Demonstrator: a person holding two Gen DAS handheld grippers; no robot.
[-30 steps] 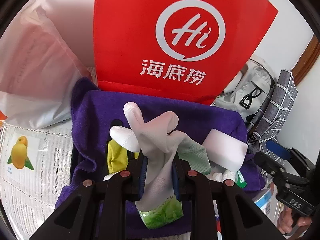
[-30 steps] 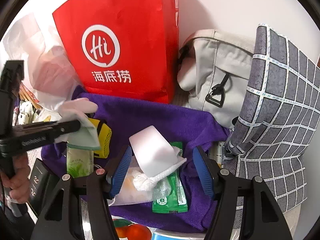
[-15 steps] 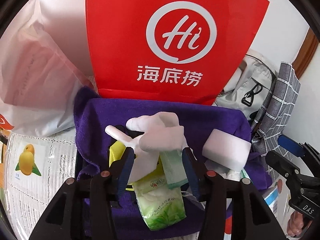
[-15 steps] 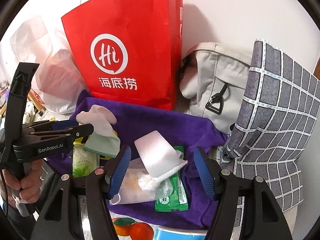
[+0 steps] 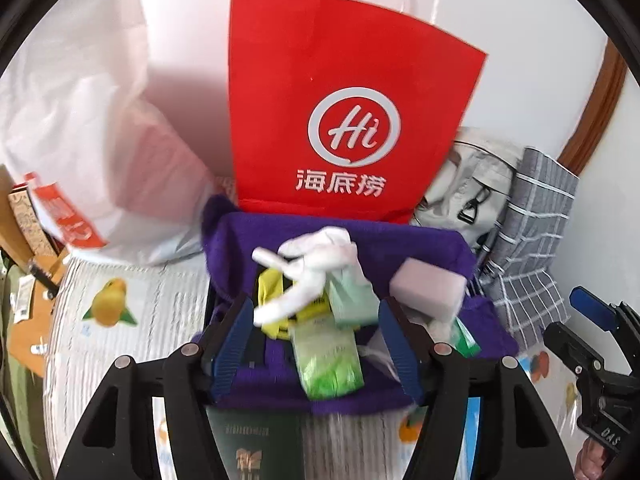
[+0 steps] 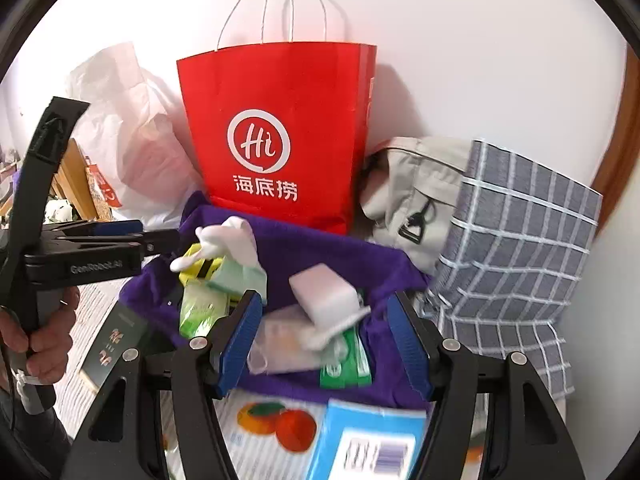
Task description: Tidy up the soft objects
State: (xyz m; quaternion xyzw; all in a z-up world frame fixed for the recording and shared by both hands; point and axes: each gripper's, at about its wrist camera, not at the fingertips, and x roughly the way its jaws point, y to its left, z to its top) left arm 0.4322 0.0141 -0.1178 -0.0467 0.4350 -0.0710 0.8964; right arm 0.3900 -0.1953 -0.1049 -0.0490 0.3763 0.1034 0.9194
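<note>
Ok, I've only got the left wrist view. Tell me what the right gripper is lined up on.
Observer: The right gripper is open, its jaws on either side of the white sponge on the purple cloth.
Operator: Give me what's under that sponge.
Observer: A clear bag and a green packet lie partly beneath it.
Operator: Report anything nearer than the cloth.
Observer: A light blue box with a barcode lies just past the cloth's near edge.
</note>
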